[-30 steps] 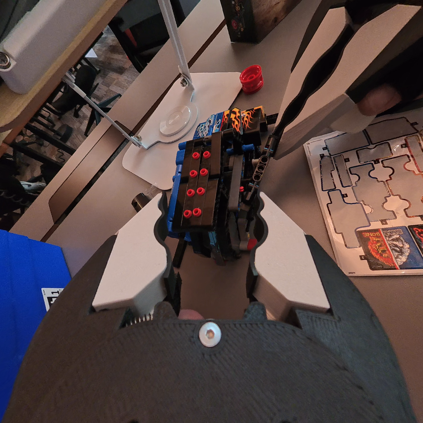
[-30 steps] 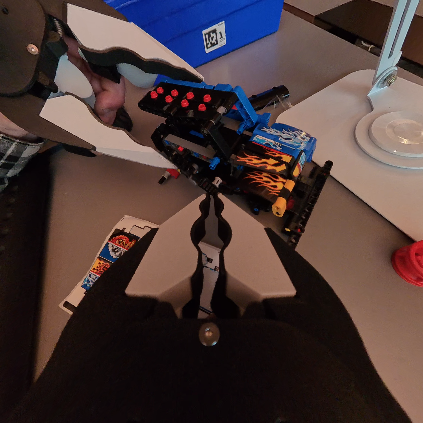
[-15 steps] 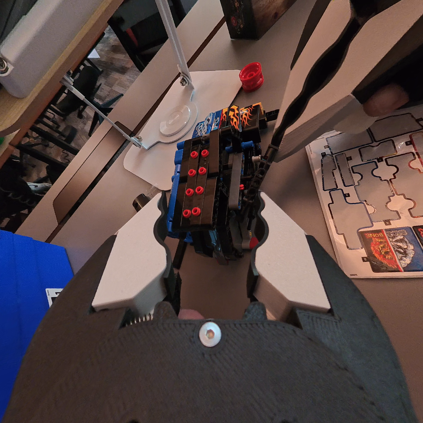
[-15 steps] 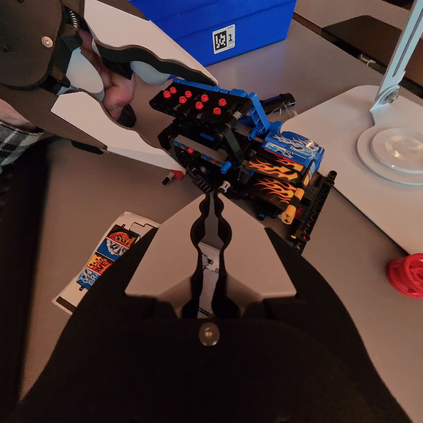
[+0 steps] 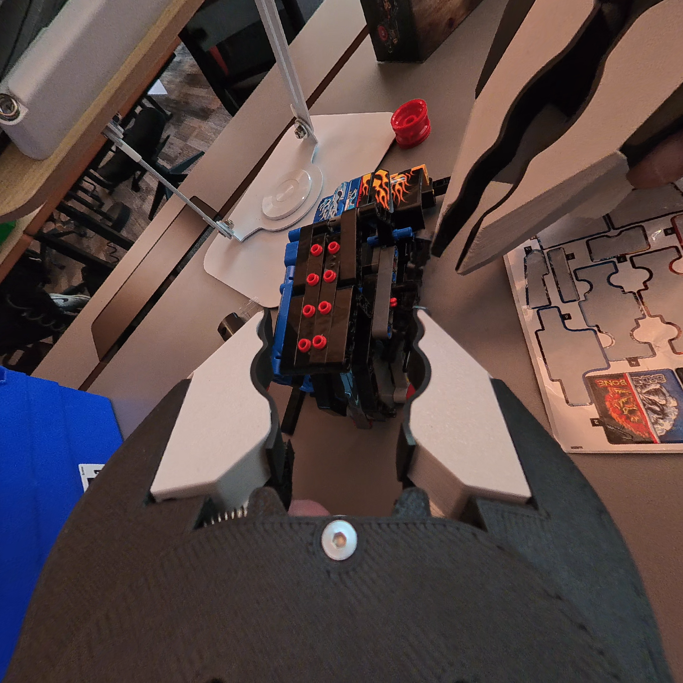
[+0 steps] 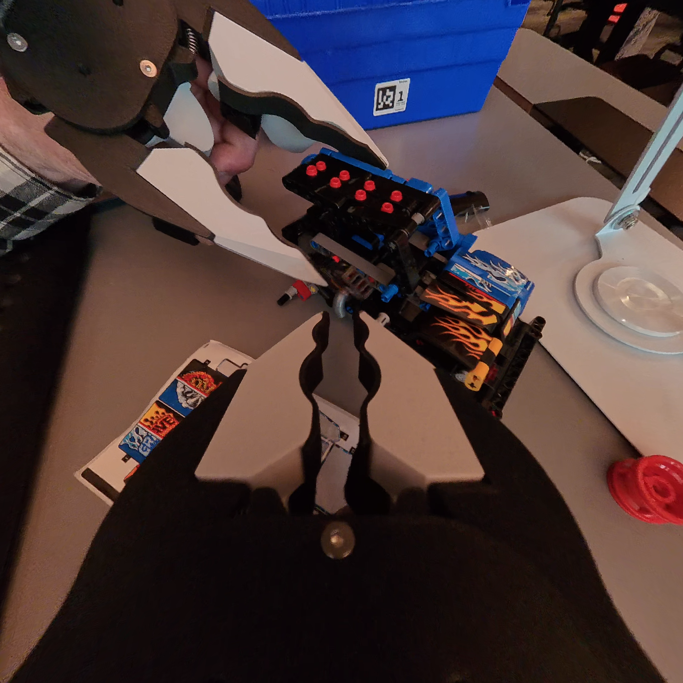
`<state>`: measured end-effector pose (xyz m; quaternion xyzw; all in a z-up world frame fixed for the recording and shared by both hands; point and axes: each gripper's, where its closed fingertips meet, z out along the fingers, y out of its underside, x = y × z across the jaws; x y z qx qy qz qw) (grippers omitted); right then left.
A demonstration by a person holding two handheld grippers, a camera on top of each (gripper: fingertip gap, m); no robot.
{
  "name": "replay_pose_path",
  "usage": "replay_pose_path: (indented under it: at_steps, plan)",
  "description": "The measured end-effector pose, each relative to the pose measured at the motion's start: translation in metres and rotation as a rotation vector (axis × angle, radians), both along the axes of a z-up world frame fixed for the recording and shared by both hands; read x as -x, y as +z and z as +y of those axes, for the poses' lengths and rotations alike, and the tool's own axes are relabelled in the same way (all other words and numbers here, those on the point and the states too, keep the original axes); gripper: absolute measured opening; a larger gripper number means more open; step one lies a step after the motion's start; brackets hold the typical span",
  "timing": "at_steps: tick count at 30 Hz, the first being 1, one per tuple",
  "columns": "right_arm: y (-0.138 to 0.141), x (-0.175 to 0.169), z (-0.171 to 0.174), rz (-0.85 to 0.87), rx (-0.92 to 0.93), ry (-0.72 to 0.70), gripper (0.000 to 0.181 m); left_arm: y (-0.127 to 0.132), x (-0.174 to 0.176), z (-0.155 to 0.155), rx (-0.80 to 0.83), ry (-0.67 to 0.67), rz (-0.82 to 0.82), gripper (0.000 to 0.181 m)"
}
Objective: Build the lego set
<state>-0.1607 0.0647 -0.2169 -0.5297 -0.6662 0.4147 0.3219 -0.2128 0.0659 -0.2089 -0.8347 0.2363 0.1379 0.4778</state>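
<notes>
Desk (image 5: 480, 325) surface supports lego model (image 5: 343, 295): rigid, light, probably fragile; left gripper (image 5: 340, 347) clamps its rear end, right gripper (image 6: 342, 318) slightly parted, empty

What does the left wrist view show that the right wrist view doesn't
Only the left wrist view shows a dark box at the table's far edge. Only the right wrist view shows a plaid sleeve and a small red and black pin on the table. Both show the lego model clamped in the left gripper, the right gripper slightly open, the red wheel and the sticker sheet.
</notes>
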Motion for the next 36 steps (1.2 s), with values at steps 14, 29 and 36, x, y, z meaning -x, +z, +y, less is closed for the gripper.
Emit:
replay_pose_path:
  at_steps: [14,29,36]
  plan:
    - [0.022,0.003,0.001,0.126,-0.159,-0.024,0.018,-0.002,0.0,0.002,0.002,0.005,0.011,0.074]
    - [0.011,0.009,-0.003,0.097,-0.144,0.032,0.008,-0.004,-0.003,0.003,0.01,-0.007,0.0,0.082]
    - [0.015,0.004,0.001,0.111,-0.078,0.044,0.007,-0.004,-0.003,0.002,0.01,-0.015,-0.008,0.083]
